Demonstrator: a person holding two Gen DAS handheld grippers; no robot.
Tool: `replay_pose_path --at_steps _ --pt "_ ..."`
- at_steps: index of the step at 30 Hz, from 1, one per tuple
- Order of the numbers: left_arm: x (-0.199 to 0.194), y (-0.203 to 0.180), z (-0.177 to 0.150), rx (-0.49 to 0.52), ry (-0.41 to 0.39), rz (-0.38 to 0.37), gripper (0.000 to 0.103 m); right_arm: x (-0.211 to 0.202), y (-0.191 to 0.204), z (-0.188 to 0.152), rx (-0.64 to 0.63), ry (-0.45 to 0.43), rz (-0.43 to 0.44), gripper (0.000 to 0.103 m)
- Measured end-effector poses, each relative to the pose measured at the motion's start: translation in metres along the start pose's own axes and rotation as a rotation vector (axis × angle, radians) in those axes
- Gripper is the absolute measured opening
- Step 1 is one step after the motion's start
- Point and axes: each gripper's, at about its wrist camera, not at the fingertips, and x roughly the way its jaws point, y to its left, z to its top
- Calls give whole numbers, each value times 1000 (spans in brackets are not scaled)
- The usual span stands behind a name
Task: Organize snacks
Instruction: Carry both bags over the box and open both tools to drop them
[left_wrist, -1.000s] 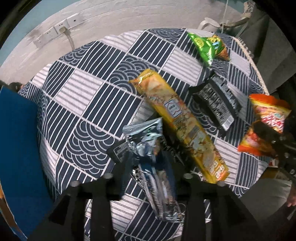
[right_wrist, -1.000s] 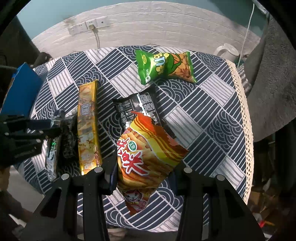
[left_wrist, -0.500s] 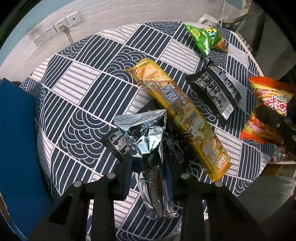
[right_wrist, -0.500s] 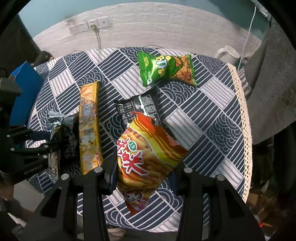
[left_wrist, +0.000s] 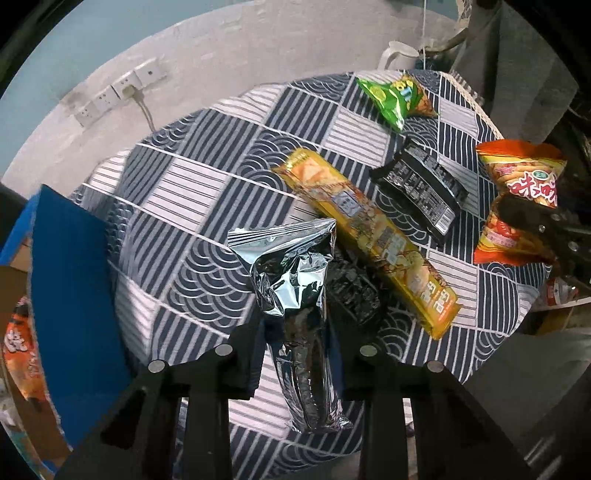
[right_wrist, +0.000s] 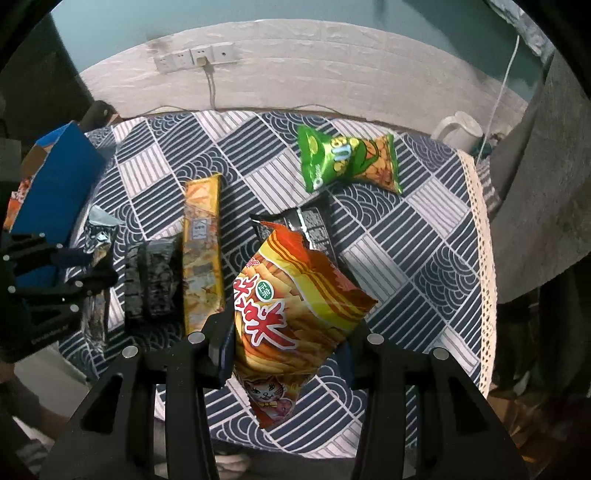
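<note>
My left gripper (left_wrist: 295, 336) is shut on a silver foil snack pack (left_wrist: 295, 280) and holds it above the table's near left edge; the pack also shows in the right wrist view (right_wrist: 96, 258). My right gripper (right_wrist: 284, 339) is shut on an orange chip bag (right_wrist: 291, 295), lifted over the table; the bag also shows in the left wrist view (left_wrist: 517, 199). On the patterned tablecloth (right_wrist: 406, 240) lie a long yellow cracker pack (right_wrist: 201, 251), a black packet (right_wrist: 314, 229), a dark crinkled packet (right_wrist: 151, 280) and a green snack bag (right_wrist: 347, 158).
A blue box (left_wrist: 70, 295) stands open at the table's left side with an orange bag (left_wrist: 22, 350) inside. A white kettle (right_wrist: 458, 129) sits at the back right. A wall with sockets (right_wrist: 195, 57) is behind. Grey cloth (right_wrist: 546, 184) hangs at the right.
My left gripper has lifted the silver pack off the dark packet and pulled back toward the left. The right gripper has risen slightly with the orange bag.
</note>
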Motion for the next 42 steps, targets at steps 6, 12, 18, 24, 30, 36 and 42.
replay_pose_path --at_steps 6,12,18,24,30,36,42 --pt "-24 11 -2 16 -70 52 30 -18 16 5 -37 -35 -12 42" --pt "-57 26 -9 38 -150 116 30 -38 37 13 -96 -81 -22 42" --pt "-92 39 -20 67 -239 189 30 -60 62 21 -149 -129 -21 42" --pt "-127 53 -32 72 -315 212 30 -79 92 29 -210 -173 -1 42" --pt "-151 69 -42 56 -364 229 30 -93 128 39 -272 -209 36 42" --pt "-166 98 -56 19 -395 264 30 -95 160 51 -322 -216 77 42" --pt "-164 134 -69 -39 -387 281 30 -90 192 60 -373 -210 93 42"
